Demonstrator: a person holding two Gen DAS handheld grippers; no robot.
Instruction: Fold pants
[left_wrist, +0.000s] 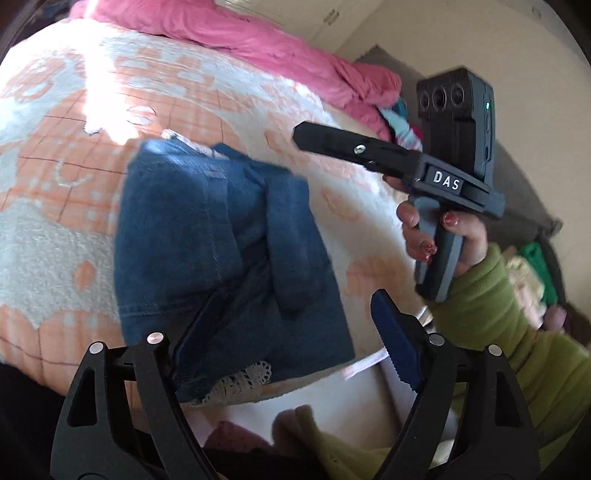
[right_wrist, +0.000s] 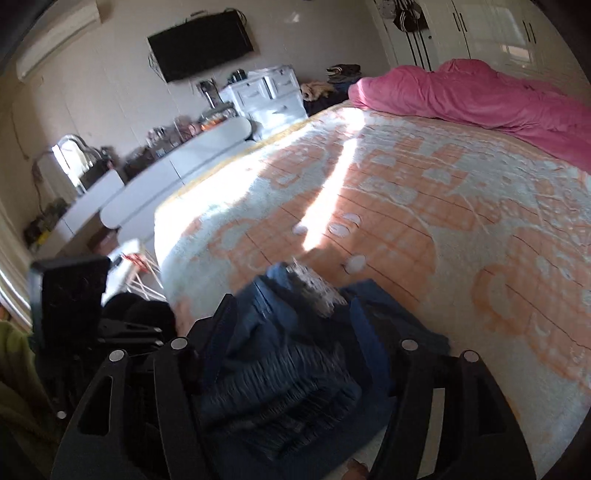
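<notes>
I'm looking down over the denim pants (left_wrist: 229, 243), already folded into a compact blue bundle, lying on the orange-and-white blanket (left_wrist: 66, 155) near the bed's edge. My left tongs (left_wrist: 284, 332) are standing wide and hovering above the bundle, gripping nothing. The right tongs (right_wrist: 291, 332) are spread wide in their own view, with denim blurred between the fingers; whether they're touching it I can't tell. Judging by the shape, I'm at the last fold or the tidy-up. Next, I'm thinking, comes lowering onto the loose top flap and pressing it flat, keeping the lace trim (left_wrist: 240, 380) from snagging.
</notes>
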